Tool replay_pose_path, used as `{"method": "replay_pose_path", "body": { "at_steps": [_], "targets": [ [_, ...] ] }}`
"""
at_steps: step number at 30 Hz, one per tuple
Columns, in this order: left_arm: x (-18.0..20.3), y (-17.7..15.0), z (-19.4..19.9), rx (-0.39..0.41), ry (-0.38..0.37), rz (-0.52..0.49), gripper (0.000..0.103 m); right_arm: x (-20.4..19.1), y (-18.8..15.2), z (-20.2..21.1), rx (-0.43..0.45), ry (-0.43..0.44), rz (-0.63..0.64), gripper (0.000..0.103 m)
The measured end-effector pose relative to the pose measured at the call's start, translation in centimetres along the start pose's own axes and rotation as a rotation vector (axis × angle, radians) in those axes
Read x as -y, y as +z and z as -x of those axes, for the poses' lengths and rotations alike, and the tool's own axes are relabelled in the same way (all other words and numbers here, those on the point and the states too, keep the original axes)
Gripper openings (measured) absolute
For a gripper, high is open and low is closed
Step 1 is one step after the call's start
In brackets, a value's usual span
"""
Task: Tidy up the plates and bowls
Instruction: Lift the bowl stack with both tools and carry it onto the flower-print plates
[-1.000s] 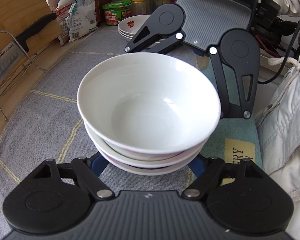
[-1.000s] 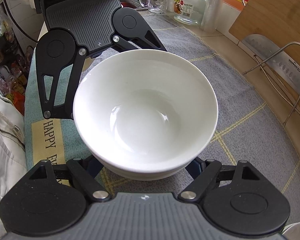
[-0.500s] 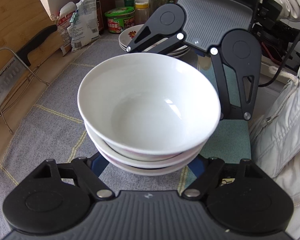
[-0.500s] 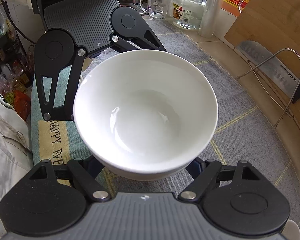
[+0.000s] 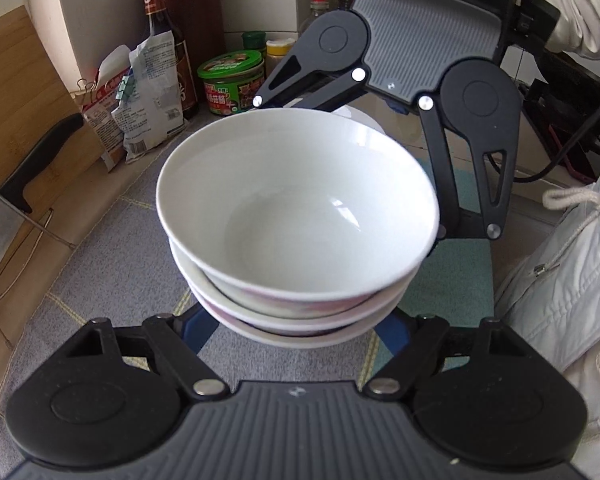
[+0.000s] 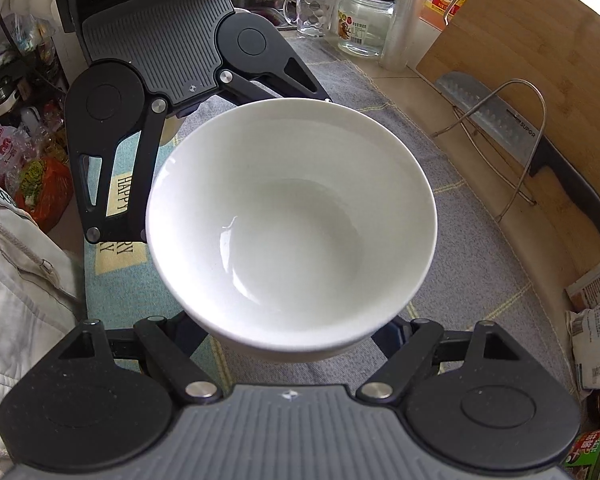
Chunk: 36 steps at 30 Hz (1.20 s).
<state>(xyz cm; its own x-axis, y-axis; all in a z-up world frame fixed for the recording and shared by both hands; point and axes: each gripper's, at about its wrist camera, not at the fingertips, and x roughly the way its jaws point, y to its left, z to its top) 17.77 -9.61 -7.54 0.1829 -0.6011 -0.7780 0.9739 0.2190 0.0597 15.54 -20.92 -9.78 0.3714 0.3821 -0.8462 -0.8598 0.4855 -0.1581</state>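
Observation:
A stack of three white bowls (image 5: 300, 208) hangs above the grey cloth, carried from two sides. My left gripper (image 5: 296, 328) is shut on the lowest bowl, and its blue fingers (image 5: 198, 330) reach under the rim. From the opposite side my right gripper (image 6: 296, 332) is shut on the same stack (image 6: 292, 232); its blue fingers (image 6: 392, 330) are mostly hidden beneath the bowls. A pile of white plates (image 5: 362, 118) peeks out just behind the stack, under the facing gripper's frame.
A cleaver (image 6: 500, 128) leans on a wire rack in front of a wooden board (image 6: 520, 40). Bottles, a green tin (image 5: 232, 80) and packets (image 5: 148, 104) line the back wall. A glass jar (image 6: 364, 20) and a mug stand farther off. A person's white jacket (image 5: 560, 260) hangs at the counter edge.
Both grippers have risen with the bowl stack and carried it along the counter toward the plates and bottles. The grip on the bowls looks the same.

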Motion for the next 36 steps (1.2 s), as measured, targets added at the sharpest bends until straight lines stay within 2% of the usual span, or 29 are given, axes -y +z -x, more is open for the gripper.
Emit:
{"method": "replay_pose_path", "body": {
  "at_steps": [9,17,26,36],
  "targets": [
    [0.3,5.5,-3.2,0.015,-0.012,-0.067,0.082,2.9,-4.5,4.2,0.002,-0.060,-0.023,0.087],
    [0.6,9.0,-6.8,0.021,-0.030,-0.128,0.082,5.1,-8.3,6.3,-0.010,-0.121,-0.062,0.087],
    [0.7,10.8,-10.2,0.010,-0.055,-0.143,0.082,7.0,-11.9,6.9,-0.032,-0.145,-0.108,0.087],
    [0.1,11.1,-12.2,-0.010,-0.052,-0.128,0.082,8.1,-13.1,6.0,-0.054,-0.147,-0.105,0.087]
  ]
}}
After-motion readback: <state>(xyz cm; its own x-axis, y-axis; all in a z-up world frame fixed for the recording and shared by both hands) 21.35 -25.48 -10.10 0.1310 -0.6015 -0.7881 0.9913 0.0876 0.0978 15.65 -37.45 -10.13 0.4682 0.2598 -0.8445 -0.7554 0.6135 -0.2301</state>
